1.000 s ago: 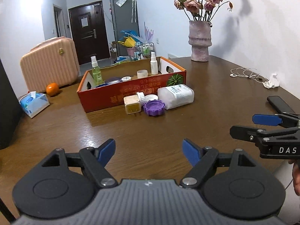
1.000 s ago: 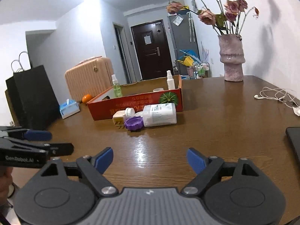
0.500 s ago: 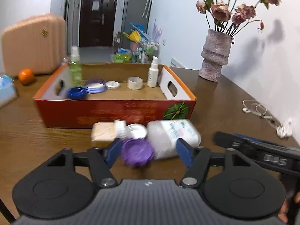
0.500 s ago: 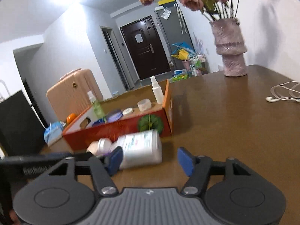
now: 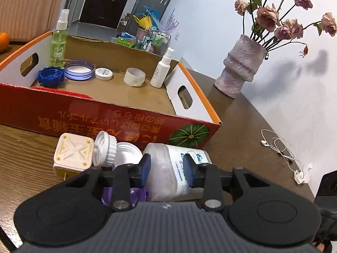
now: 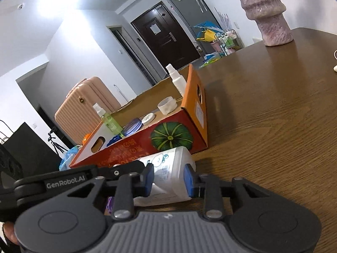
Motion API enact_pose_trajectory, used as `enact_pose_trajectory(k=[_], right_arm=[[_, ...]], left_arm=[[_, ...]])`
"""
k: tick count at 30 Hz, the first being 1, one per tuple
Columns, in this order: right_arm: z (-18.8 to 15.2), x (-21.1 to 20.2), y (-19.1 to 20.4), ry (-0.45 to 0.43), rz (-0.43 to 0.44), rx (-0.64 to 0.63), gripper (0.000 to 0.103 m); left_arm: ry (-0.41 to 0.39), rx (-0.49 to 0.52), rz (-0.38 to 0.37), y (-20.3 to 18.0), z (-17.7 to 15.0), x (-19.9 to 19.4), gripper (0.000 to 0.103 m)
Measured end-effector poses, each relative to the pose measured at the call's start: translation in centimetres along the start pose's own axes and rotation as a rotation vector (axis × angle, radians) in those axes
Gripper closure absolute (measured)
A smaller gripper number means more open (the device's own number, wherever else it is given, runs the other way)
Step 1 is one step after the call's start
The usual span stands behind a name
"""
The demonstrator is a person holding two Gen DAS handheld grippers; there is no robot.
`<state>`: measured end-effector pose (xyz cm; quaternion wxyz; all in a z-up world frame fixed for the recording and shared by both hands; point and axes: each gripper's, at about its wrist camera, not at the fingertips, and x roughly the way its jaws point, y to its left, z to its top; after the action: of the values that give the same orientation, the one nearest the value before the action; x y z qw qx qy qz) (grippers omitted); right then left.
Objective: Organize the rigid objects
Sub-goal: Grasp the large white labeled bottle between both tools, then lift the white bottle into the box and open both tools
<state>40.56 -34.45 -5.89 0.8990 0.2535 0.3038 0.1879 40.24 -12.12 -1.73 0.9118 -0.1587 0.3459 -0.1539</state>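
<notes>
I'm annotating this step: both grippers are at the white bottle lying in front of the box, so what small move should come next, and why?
Probably finish closing, then lift. The jaws of the left gripper and right gripper have just been closing around the white bottle, which lies on the table outside the red box.

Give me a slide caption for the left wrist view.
Left gripper closing its jaws around a white bottle lying beside the red box.
</notes>
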Motion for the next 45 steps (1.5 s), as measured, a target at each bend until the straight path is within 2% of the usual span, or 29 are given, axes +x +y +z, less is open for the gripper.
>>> enact_pose_trajectory(k=[2, 4, 8, 11, 14, 17, 25, 29, 32, 37, 41, 45], right_arm=[[0.0, 0.2, -0.1, -0.003, 0.006, 0.007, 0.071], [-0.1, 0.0, -0.5, -0.003, 0.018, 0.017, 0.069], [-0.1, -0.3, -0.5, -0.002, 0.022, 0.010, 0.070], [-0.2, -0.5, -0.1, -0.013, 0.009, -0.011, 0.073], [-0.4, -1.7, 0.3, -0.011, -0.008, 0.001, 0.082], [-1.6, -3.7, 1.0, 0.010, -0.012, 0.004, 0.085], [-5.9, -10.3, 4.6, -0.001, -0.020, -0.042, 0.086], [-7.5, -11.8, 5.2, -0.020, -0.002, -0.012, 0.086], [-7.8, -12.4, 5.7, -0.032, 0.002, -0.010, 0.086], [-6.1, -12.5, 6.8, -0.046, -0.002, -0.033, 0.086], [-3.0, -11.3, 8.0, -0.080, 0.010, -0.080, 0.086], [2.4, -7.9, 8.5, -0.112, 0.014, -0.097, 0.086]], left_arm=[[0.008, -0.005, -0.026, 0.3, -0.1, 0.3, 0.060], [0.018, -0.033, -0.043, 0.7, 0.0, 0.5, 0.059], [0.008, -0.045, -0.033, 0.7, 0.1, 0.1, 0.072], [0.019, -0.014, -0.011, 0.0, -0.1, -1.0, 0.078], [0.066, 0.017, -0.022, -0.5, -0.9, -2.7, 0.078], [0.056, 0.005, -0.034, -0.5, -2.3, -4.9, 0.078], [0.008, 0.033, -0.060, -1.4, -5.9, -11.2, 0.078], [0.007, 0.062, -0.049, -1.7, -6.6, -13.0, 0.078], [0.004, 0.064, -0.069, -1.6, -6.5, -13.6, 0.078], [-0.038, 0.023, -0.104, -1.2, -4.4, -14.0, 0.078], [-0.085, 0.011, -0.134, -0.8, 0.0, -13.3, 0.078], [-0.090, -0.015, -0.153, 0.2, 5.7, -10.2, 0.078]])
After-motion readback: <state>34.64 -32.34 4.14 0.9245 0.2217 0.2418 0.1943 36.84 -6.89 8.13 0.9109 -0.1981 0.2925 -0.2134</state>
